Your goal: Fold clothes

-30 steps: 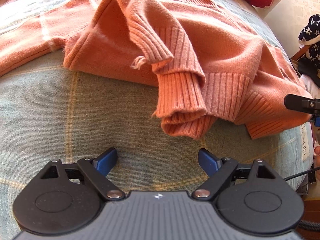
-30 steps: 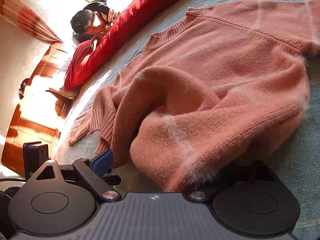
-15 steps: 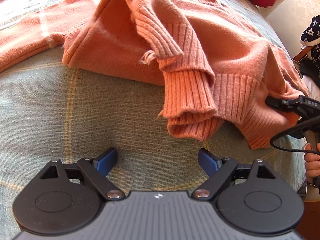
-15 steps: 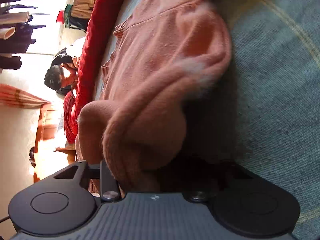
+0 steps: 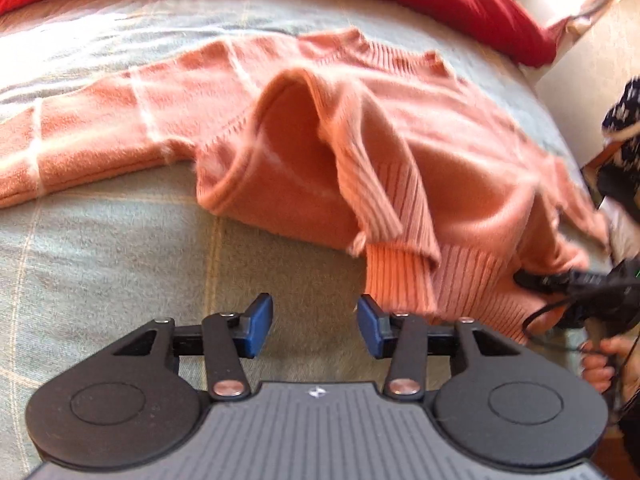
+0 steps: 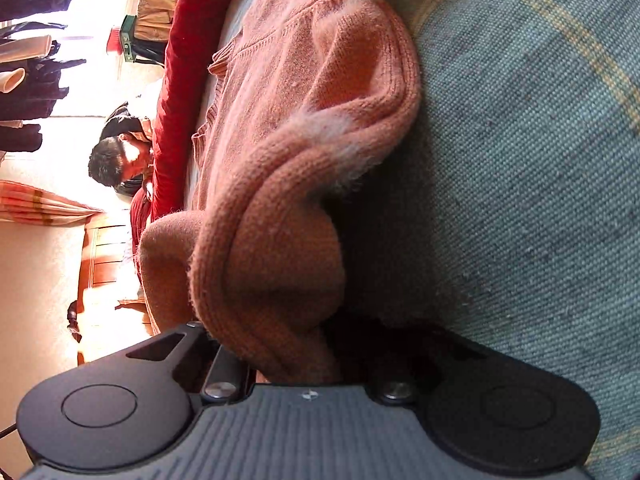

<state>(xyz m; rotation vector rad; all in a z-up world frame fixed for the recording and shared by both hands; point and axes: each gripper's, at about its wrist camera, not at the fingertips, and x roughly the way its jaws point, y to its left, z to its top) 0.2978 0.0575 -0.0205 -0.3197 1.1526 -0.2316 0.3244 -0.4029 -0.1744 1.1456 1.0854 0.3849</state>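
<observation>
Our right gripper [image 6: 296, 364] had its jaws clamped on a bunched fold of the fuzzy salmon sweater [image 5: 400, 148], rumpled on the bed [image 5: 100, 260]. Our left gripper [image 5: 316, 326], its jaws closing on nothing, hung beside the ribbed cuff [image 5: 398, 276]. Only the right view showed a seated person [image 6: 116, 160].

Your right gripper's [image 6: 296, 364] fingertips are buried under the bunched knit of the salmon sweater [image 6: 304, 128] at lower centre of the right wrist view, so you cannot see the pads themselves. In the left wrist view the sweater's [image 5: 400, 152] long sleeve runs off the left edge, and the whole garment is smeared by motion blur. At the right edge, the hand [image 5: 600, 364] on the other gripper's handle is cut off.
</observation>
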